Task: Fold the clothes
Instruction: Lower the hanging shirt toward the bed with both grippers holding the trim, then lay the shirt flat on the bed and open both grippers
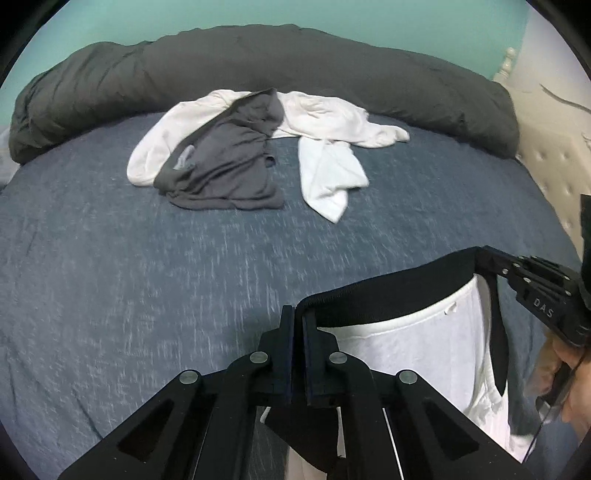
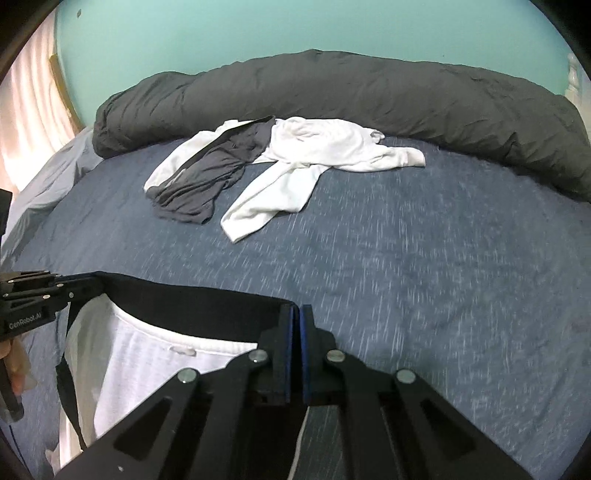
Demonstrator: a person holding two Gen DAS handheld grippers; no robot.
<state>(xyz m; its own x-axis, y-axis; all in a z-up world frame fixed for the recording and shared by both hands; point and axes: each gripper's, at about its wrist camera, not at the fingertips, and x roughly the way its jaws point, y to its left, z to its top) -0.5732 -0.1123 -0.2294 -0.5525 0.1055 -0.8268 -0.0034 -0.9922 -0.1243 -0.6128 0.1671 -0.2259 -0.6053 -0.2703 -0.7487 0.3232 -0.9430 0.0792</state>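
Left gripper and right gripper each clamp the black-trimmed white garment above the bed

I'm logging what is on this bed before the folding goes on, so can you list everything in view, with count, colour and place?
black-banded white garment: one, white with a black band, near edge of the bed, stretched between both grippers
grey garment: one, dark grey, crumpled, far part of the bed, lying on the white clothes
white clothes: count unclear, white, heaped on the far part of the bed beside and under the grey one
duvet: one, dark grey, rolled along the far edge of the bed
bed sheet: one, mottled blue, covers the bed
wall: turquoise, behind the bed
left gripper: black, shut on the band
right gripper: black, shut on the band
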